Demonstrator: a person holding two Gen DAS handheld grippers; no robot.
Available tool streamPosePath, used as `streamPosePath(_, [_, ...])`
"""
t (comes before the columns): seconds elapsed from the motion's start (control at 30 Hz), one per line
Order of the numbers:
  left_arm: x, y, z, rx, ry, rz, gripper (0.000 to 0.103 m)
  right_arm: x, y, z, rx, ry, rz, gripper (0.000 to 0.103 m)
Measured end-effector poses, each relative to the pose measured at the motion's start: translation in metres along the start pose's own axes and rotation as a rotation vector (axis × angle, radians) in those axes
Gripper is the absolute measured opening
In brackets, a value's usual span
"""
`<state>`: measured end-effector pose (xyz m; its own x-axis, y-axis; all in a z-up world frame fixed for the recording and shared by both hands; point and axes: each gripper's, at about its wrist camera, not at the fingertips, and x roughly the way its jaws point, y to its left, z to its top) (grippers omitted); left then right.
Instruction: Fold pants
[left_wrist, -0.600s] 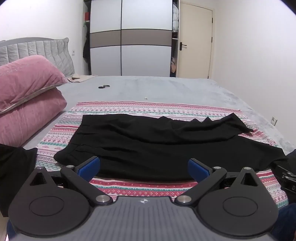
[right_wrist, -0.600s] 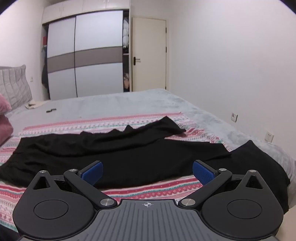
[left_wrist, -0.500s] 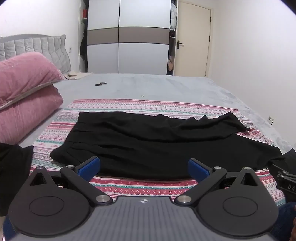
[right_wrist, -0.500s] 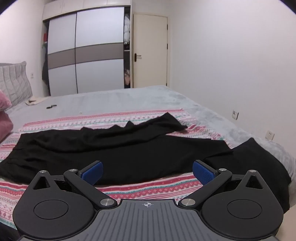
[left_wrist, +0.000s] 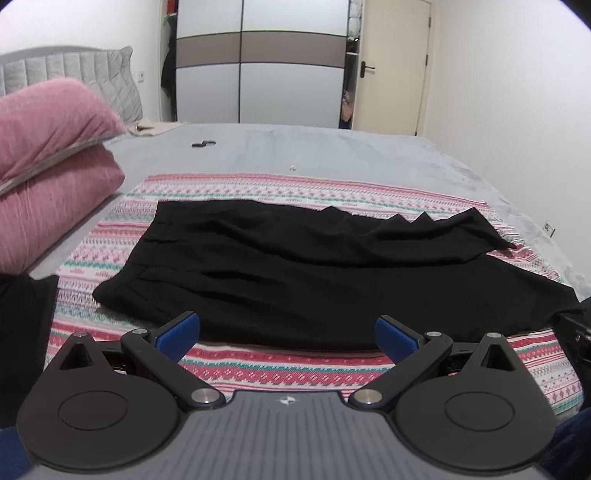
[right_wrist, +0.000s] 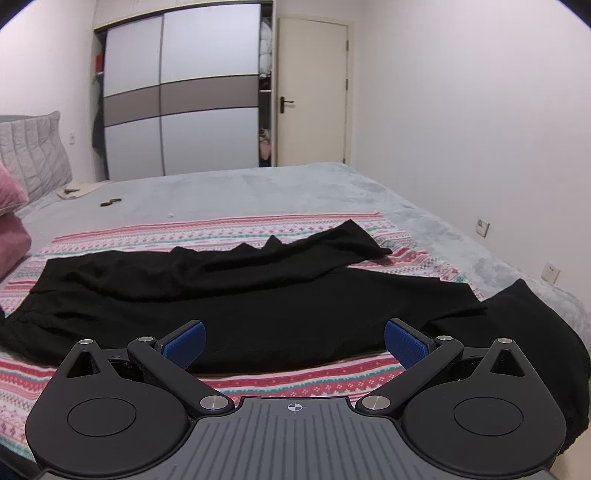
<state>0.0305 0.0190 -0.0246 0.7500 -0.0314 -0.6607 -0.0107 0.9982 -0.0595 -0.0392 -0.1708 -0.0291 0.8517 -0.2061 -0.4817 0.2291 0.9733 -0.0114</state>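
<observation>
Ahead of both jaws: black pants (left_wrist: 314, 273) flat on patterned blanket (left_wrist: 295, 365); jaws apart, empty.

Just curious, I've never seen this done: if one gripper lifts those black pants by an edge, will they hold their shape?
Probably not. The pants lie rippled and flat on the blanket, so they look thin and floppy. Likely light, and may drag or bunch.

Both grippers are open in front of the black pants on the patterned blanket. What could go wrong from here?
1. The far leg of the black pants lies rumpled, its edge bunched into peaks; folding now may lock in creases.
2. Another black garment lies against the near leg's end by the right gripper; it could be pinched too.
3. The left gripper may also catch the striped patterned blanket under the near edge.
</observation>
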Motion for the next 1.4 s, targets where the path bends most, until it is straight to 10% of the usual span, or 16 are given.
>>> streamPosePath(0.43, [0.039, 0.069, 0.026, -0.116, -0.010, 0.055, 0.103, 0.039, -0.026, -0.010, 0.041, 0.140, -0.025, 0.103])
streamPosePath(0.87, [0.094, 0.143, 0.048, -0.305, 0.030, 0.163, 0.103, 0.129, -0.040, 0.078, 0.057, 0.136, 0.026, 0.103])
streamPosePath(1.1, [0.131, 0.225, 0.055, -0.583, 0.099, 0.235, 0.103, 0.201, -0.046, 0.012, 0.115, 0.441, -0.060, 0.103])
streamPosePath(1.23, [0.171, 0.228, 0.054, -0.594, 0.185, 0.255, 0.103, 0.179, -0.035, 0.024, 0.068, 0.288, 0.029, 0.103])
streamPosePath(1.33, [0.198, 0.233, 0.043, -0.589, 0.204, 0.241, 0.103, 0.182, -0.021, 0.015, -0.011, 0.331, -0.021, 0.103])
streamPosePath(1.37, [0.203, 0.234, 0.041, -0.582, 0.203, 0.244, 0.102, 0.186, -0.019, 0.013, -0.029, 0.354, -0.028, 0.103])
streamPosePath(1.4, [0.204, 0.234, 0.041, -0.556, 0.177, 0.262, 0.079, 0.188, -0.015, 0.010, -0.043, 0.367, -0.031, 0.103])
